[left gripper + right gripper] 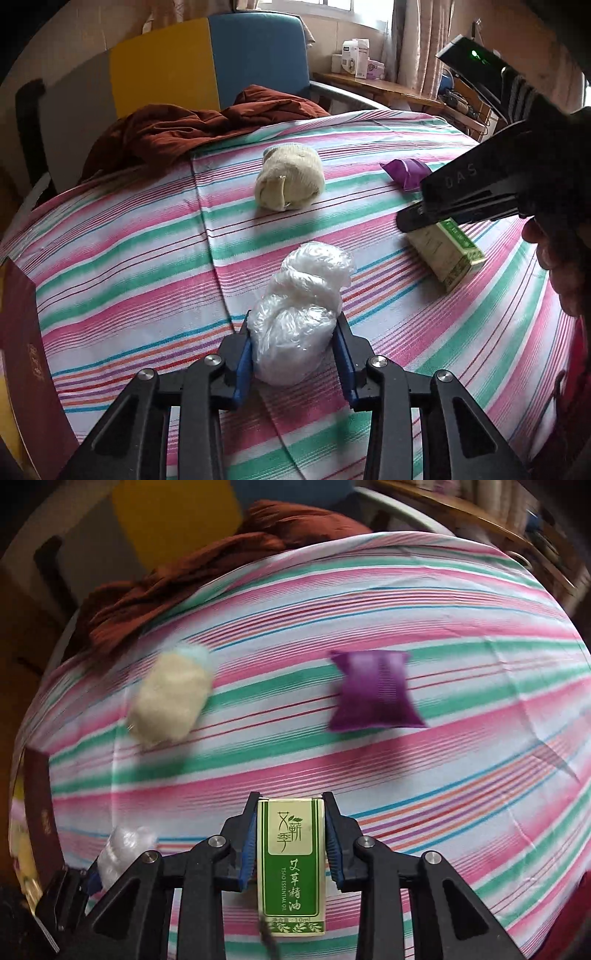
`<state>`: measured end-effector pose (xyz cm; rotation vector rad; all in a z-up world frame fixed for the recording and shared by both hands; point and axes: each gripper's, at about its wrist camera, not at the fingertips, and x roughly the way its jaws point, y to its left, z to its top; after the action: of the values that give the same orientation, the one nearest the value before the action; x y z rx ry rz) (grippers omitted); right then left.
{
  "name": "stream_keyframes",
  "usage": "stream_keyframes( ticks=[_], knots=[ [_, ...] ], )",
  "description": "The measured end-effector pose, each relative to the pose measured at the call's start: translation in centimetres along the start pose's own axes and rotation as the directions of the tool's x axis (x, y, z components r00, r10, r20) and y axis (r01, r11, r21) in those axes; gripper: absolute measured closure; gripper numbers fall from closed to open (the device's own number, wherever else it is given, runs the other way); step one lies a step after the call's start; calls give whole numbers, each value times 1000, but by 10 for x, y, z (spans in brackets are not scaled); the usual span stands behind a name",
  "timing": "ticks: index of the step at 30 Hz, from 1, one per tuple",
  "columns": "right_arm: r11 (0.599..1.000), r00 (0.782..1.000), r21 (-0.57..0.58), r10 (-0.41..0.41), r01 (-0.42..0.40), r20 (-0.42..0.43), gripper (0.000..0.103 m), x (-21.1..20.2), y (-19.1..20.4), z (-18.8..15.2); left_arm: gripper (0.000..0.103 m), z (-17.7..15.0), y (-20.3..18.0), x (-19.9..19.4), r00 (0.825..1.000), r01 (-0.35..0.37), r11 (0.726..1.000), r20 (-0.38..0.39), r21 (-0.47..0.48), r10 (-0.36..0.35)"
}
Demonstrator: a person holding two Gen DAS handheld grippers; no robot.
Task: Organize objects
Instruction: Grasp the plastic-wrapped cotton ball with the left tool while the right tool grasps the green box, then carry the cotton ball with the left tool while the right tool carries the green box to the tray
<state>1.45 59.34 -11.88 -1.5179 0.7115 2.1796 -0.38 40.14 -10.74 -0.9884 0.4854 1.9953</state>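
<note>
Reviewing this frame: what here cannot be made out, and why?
- Right wrist view: sock roll and purple pouch are motion-blurred; no detail.
- Left wrist view: the right tongs hide part of the green box and pouch.
- Plastic bag in the left tongs: contents unreadable through crinkled film.
- Maroon box: cut by the left edge.

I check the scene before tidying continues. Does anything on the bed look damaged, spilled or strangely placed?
Nothing looks spilled or damaged. The left gripper holds the clear plastic bag; the right gripper holds the green box. Only the brown blanket lies crumpled at the far edge of the striped sheet.
</note>
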Motion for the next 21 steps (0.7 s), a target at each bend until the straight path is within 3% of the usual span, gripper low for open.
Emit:
stream_keyframes(
  ticks=[4,12,16,21],
  knots=[
    [1000,1000,5,5,-4,-5,56,0,-2,1,63,1,0,4,1000,-3,1000,0,-1,3],
    [998,998,-15,-58,58,-18,56,-3,-3,-4,61,0,6,5,999,29,999,15,-30,-29],
    [991,994,-80,-106,105,-16,73,0,6,-5,63,0,6,5,999,29,999,21,-26,-28],
    [987,995,-128,-93,96,30,73,-5,14,-3,70,1,7,3,1000,8,1000,25,-28,-7]
  ],
)
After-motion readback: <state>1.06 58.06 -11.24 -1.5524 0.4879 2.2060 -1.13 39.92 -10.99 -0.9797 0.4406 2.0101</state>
